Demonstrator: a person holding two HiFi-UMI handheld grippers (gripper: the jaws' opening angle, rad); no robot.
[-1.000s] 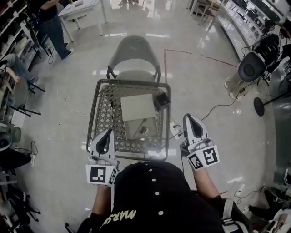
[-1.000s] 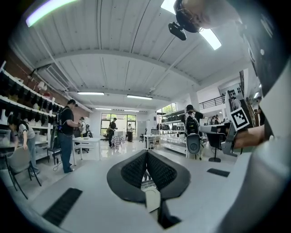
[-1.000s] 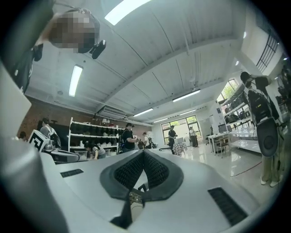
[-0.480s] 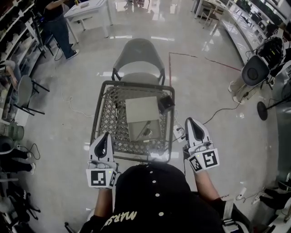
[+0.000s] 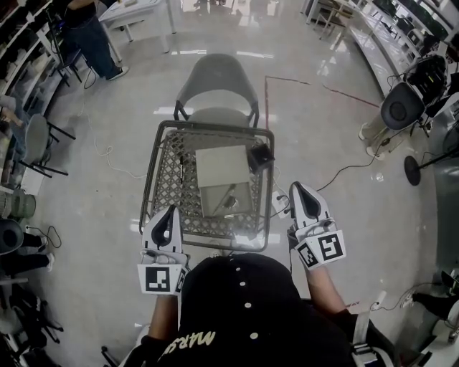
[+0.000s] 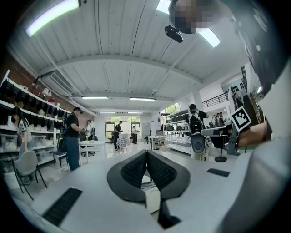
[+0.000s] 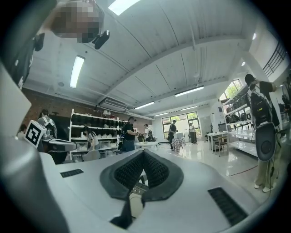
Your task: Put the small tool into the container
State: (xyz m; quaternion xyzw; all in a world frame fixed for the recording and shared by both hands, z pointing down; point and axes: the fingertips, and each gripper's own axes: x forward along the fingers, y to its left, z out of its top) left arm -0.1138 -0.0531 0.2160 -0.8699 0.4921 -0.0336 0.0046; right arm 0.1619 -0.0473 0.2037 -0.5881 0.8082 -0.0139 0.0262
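Left gripper and right gripper, both clenched on nothing, flank the near edge of the grey wire-mesh table. Pale square box container sits mid-table; a small shiny item (too small to identify) shows at its near half.

mesh table: pale box, perhaps black device.

Grey lattice-patterned table, pale container, grey chair.

a workshop hall — wall shelves, worktables, strip lights, glossy floor
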